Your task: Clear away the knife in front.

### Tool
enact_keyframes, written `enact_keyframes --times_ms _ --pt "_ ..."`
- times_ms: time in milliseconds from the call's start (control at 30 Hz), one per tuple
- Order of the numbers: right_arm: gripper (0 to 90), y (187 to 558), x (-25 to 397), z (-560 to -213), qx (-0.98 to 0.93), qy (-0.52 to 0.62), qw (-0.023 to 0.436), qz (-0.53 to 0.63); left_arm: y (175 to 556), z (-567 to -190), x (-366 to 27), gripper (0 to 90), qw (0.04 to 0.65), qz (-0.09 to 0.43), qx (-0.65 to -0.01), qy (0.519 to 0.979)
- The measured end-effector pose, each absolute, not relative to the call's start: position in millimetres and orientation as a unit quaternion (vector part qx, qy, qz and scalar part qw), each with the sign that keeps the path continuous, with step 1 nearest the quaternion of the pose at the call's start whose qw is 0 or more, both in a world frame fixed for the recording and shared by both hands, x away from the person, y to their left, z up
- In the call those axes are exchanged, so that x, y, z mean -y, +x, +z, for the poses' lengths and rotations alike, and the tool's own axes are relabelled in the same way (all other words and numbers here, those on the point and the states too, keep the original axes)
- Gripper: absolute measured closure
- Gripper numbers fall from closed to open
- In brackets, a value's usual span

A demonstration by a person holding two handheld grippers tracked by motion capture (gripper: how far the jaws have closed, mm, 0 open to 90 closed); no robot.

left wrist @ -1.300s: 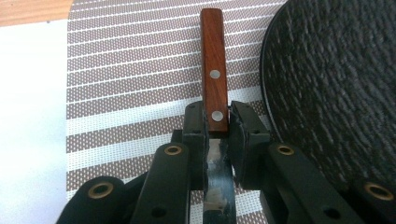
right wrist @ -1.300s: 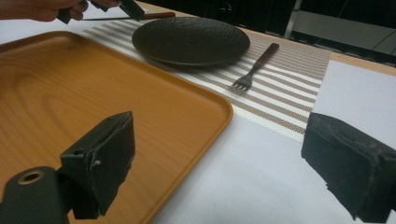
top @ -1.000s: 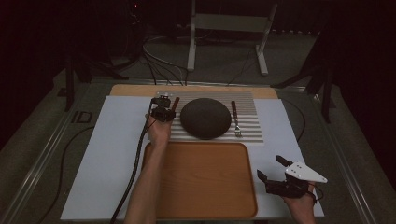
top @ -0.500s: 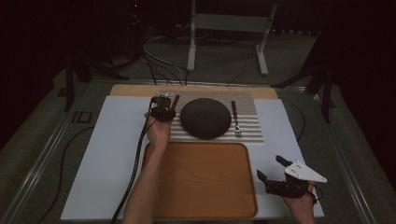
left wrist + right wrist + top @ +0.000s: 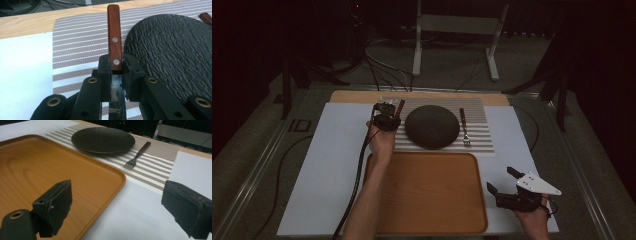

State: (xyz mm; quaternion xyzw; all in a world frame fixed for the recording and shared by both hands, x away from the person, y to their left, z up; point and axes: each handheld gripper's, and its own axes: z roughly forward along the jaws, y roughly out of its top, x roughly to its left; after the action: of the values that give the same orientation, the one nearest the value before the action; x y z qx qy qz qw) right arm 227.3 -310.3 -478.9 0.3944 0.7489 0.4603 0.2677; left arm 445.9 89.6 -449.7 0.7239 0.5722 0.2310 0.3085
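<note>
- The step in hand looked like clearing the place setting, starting with the knife (image 5: 114,41): the left gripper (image 5: 385,119) had its jaws closed on it where the wooden handle meets the blade, the handle pointing away from the person.
- The knife lay on the striped placemat (image 5: 477,110), just beside the left edge of the dark plate (image 5: 432,126); whether it had come off the mat yet could not be told.
- In the left gripper view the jaws pinched the handle's near end at the lower rivet, with the blade running back under the gripper.
- The right gripper (image 5: 508,186) hung idle near the right front corner of the wooden tray (image 5: 432,200), jaws wide apart and holding nothing.
- The fork (image 5: 464,128) sat untouched on the mat to the right of the plate.
- The next move probably called for a straight lift, keeping the handle clear of the plate rim, then drawing the knife back toward the tray, which was bare.
- The grip sat near one end, so the knife might pivot; a slow carry seemed wise.
</note>
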Motion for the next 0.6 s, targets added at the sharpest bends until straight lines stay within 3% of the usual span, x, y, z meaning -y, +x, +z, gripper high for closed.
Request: enact_keyframes --times_ms 600 --pt "9.7 227 310 -479 -0.751 0.393 0.267 0.459 424 -448 -87 78.2 0.313 0.239 -0.563 0.727"
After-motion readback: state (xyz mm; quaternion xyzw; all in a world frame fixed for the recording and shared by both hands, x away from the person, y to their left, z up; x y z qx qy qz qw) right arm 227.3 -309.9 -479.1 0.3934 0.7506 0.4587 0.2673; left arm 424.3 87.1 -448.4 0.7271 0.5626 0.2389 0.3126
